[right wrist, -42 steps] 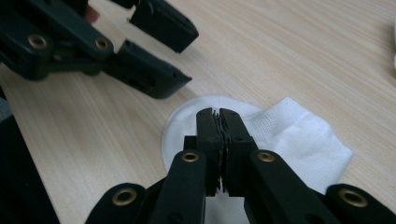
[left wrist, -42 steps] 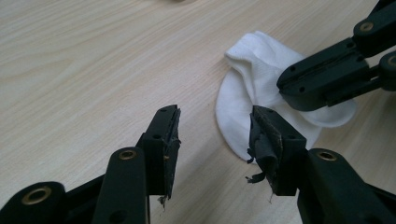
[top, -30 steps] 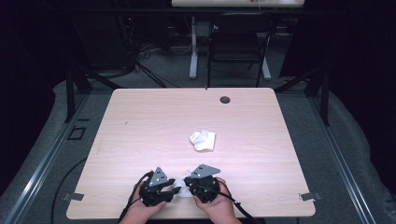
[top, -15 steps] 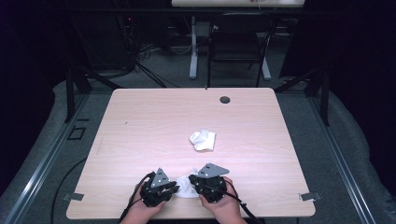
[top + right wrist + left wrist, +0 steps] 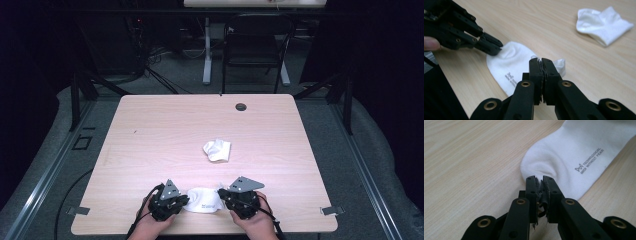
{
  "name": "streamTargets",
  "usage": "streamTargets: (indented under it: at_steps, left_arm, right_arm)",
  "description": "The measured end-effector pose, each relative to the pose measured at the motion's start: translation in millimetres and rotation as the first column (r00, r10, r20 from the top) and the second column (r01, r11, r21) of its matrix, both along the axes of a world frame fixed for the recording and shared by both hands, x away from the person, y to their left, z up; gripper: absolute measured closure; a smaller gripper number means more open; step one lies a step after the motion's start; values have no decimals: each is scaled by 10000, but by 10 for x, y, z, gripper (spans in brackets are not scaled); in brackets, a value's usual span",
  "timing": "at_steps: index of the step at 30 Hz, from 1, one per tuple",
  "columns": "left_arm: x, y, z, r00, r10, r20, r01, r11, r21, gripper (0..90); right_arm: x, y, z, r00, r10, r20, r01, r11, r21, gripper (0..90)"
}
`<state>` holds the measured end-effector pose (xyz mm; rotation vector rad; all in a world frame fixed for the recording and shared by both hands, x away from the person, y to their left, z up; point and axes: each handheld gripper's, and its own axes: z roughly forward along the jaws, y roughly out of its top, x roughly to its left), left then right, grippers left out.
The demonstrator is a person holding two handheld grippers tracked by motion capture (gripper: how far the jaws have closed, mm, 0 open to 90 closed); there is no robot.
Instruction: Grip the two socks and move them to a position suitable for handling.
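I hold white sock [image 5: 202,200] flat at worktop [image 5: 150,135] near edge. Left tool [image 5: 539,180], jaws just closing, pinches toe; right tool [image 5: 541,61] pinches cuff end, likely to stretch sock. Second, crumpled sock [image 5: 217,149] lies mid-worktop, apart.

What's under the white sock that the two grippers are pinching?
Under the white sock is the wooden table; bare wood shows all around it. The left gripper and right gripper pinch its ends. Whatever lies directly beneath the fabric is covered.
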<state>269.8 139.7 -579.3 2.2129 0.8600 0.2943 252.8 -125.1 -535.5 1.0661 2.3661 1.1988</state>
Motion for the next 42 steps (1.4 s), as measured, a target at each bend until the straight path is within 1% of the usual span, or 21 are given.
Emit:
streamTargets:
  at_steps: [1, 2, 3, 7, 12, 13, 15, 17, 18, 19, 20, 21, 22, 23, 25, 27, 30, 31, 32, 35, 42]
  left_arm:
    - [2, 11, 6, 10000, -10, -30, 10, 10000, 60, 833]
    - [2, 11, 6, 10000, -10, -30, 10, 10000, 60, 833]
    - [1, 16, 8, 10000, 5, -55, -5, 10000, 66, 832]
    - [-13, 33, 11, 9999, 63, -136, -62, 10000, 45, 833]
    - [-39, 51, 16, 9998, 80, -201, -78, 9999, 77, 833]
    - [-49, 54, 17, 9996, 113, -256, -111, 9999, 51, 834]
    - [-61, 65, 22, 9994, 119, -320, -117, 9999, 69, 833]
    - [-68, 82, 29, 9992, 86, -379, -81, 9999, 121, 834]
    - [-68, 85, 29, 9991, 102, -402, -98, 9999, 100, 834]
    - [-65, 88, 29, 9990, 83, -428, -79, 9999, 93, 833]
    - [-63, 88, 29, 9989, 99, -464, -96, 9999, 68, 833]
    - [-63, 88, 29, 9989, 99, -464, -96, 9999, 68, 833]
    - [-62, 86, 27, 9989, 117, -446, -116, 9999, 43, 833]
    - [-61, 87, 27, 9990, 104, -445, -102, 9999, 44, 832]
    - [-59, 87, 26, 9989, 106, -456, -105, 9999, 26, 832]
    - [-54, 90, 27, 9988, 87, -474, -86, 10000, 21, 829]
    - [-56, 96, 27, 9989, 69, -474, -69, 10000, 10, 822]
    - [-56, 96, 27, 9989, 69, -474, -69, 10000, 10, 821]
    - [-57, 98, 26, 9987, 80, -496, -81, 10000, -22, 821]
    - [-47, 121, 30, 9984, -6, -565, 4, 10000, -26, 812]
    - [-48, 144, 30, 9981, 77, -615, -81, 10000, -55, 814]
  right_arm:
    - [-8, -55, -48, 9999, -59, -140, 58, 9999, -100, 877]
    - [-8, -55, -48, 9999, -59, -140, 58, 9999, -100, 877]
    - [-17, -101, -90, 9993, -118, -352, 114, 9999, -114, 876]
    - [-10, -153, -130, 9973, -240, -688, 228, 9996, -187, 874]
    - [-32, -194, -182, 9952, -417, -886, 379, 9983, -446, 870]
    - [-24, -239, -192, 9925, -683, -1010, 636, 9968, -491, 865]
    - [-21, -262, -194, 9910, -819, -1055, 776, 9960, -445, 861]
    - [-20, -338, -181, 9856, -1214, -1178, 1171, 9922, -422, 812]
    - [-24, -357, -175, 9853, -1273, -1136, 1262, 9919, -175, 805]
    - [-28, -372, -156, 9864, -1291, -1017, 1288, 9916, -98, 794]
    - [-37, -375, -139, 9882, -1285, -829, 1300, 9914, 127, 784]
    - [-37, -375, -139, 9882, -1285, -829, 1300, 9914, 127, 784]
    - [-45, -373, -120, 9910, -1169, -659, 1192, 9923, 324, 777]
    - [-55, -338, -104, 9957, -853, -361, 868, 9954, 405, 774]
    - [-54, -301, -114, 9967, -762, -266, 772, 9963, 375, 774]
    - [-28, -240, -159, 9984, -452, -351, 453, 9990, 40, 778]
    - [30, -172, -272, 9969, -301, -721, 273, 9988, -401, 796]
    - [36, -170, -285, 9966, -272, -777, 225, 9979, -610, 798]
    - [36, -170, -285, 9966, -272, -777, 225, 9979, -610, 798]
    - [59, -180, -349, 9935, -328, -1091, 213, 9942, -1055, 809]
    - [31, -223, -377, 9919, -446, -1192, 281, 9903, -1361, 858]
